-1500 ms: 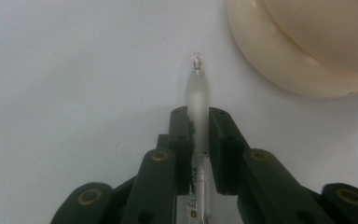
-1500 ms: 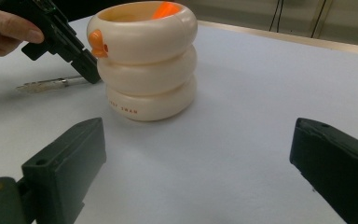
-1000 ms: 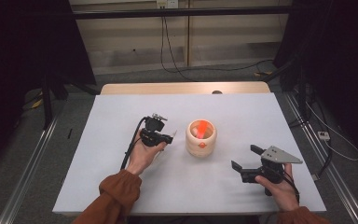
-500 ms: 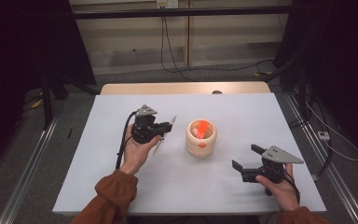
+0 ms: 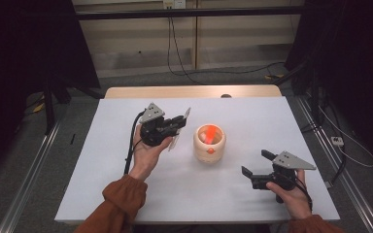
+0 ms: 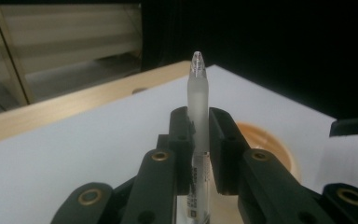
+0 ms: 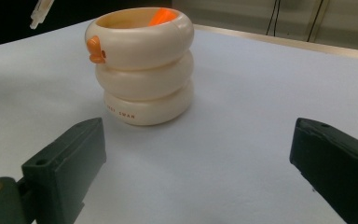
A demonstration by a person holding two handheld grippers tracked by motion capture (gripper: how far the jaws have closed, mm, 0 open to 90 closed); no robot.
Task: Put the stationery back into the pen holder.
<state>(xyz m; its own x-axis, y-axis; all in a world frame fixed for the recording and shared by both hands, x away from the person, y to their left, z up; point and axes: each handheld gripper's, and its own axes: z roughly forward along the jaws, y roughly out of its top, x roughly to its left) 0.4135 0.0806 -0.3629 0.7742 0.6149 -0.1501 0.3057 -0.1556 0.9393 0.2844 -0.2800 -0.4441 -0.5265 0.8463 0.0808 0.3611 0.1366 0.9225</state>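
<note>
A cream ringed pen holder (image 5: 210, 143) with an orange beak stands mid-table, and an orange pen (image 5: 211, 133) leans inside it. Just left of it and raised above the table, my left gripper (image 5: 177, 125) is shut on a frosted clear pen (image 5: 180, 128). In the left gripper view that pen (image 6: 199, 107) stands up between the jaws, with the holder's rim (image 6: 265, 140) behind. My right gripper (image 5: 255, 165) rests near the front right, open, nothing between its fingers. The right gripper view faces the holder (image 7: 142, 65) with the orange pen (image 7: 163, 16) poking out.
The white table (image 5: 102, 194) has a wooden strip (image 5: 189, 91) along its far edge. Cables hang on the wall and lie on the floor behind. Dark stands flank both sides.
My left gripper has risen with the clear pen and tilted it up beside the holder. The right gripper has not moved.
</note>
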